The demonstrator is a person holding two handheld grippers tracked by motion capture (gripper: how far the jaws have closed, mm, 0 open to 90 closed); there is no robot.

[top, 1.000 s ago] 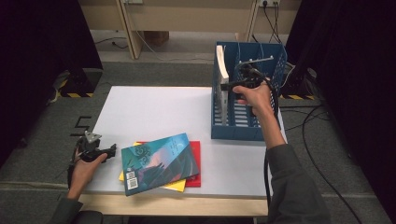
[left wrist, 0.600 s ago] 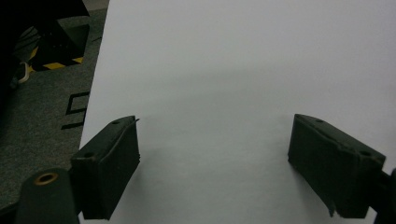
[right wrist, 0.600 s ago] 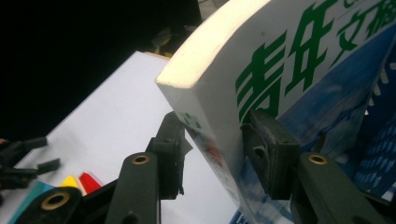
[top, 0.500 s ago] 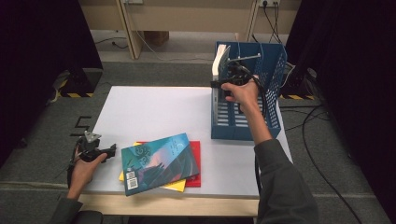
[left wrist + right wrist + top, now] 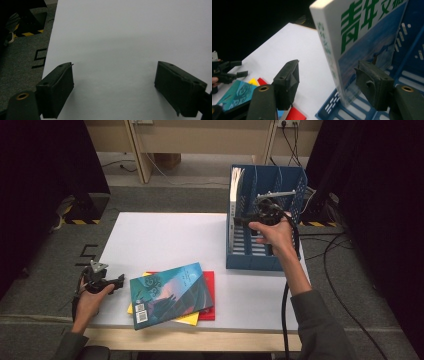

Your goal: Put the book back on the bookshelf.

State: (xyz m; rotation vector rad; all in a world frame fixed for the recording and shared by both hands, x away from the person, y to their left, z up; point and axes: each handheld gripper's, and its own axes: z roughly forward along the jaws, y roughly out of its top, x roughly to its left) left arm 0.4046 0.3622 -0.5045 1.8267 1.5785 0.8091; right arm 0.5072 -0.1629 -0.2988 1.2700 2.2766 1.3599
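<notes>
A white book with green characters [image 5: 352,45] stands upright in the blue slotted rack [image 5: 265,255], against its left wall [image 5: 234,195]. My right gripper [image 5: 246,220] hangs over the rack beside it. Its jaws [image 5: 329,70] have just been opening; the book's lower corner stands between them and the pads do not press on it. My left gripper [image 5: 119,282] rests at the table's front left, open [image 5: 115,72] over the bare white tabletop [image 5: 125,37]. A teal book [image 5: 170,292] lies on a red one [image 5: 209,295] and a yellow one [image 5: 131,309] near the front edge.
The rack sits at the table's right side, its other slots holding nothing. Cables trail on the floor to the right [image 5: 330,245]. Grey carpet and a black-and-yellow striped base [image 5: 75,215] lie left of the table.
The right gripper's jaws have spread apart and let go of the white book, which now stands against the rack's left wall. The right hand drew back a little. The left hand kept still.
</notes>
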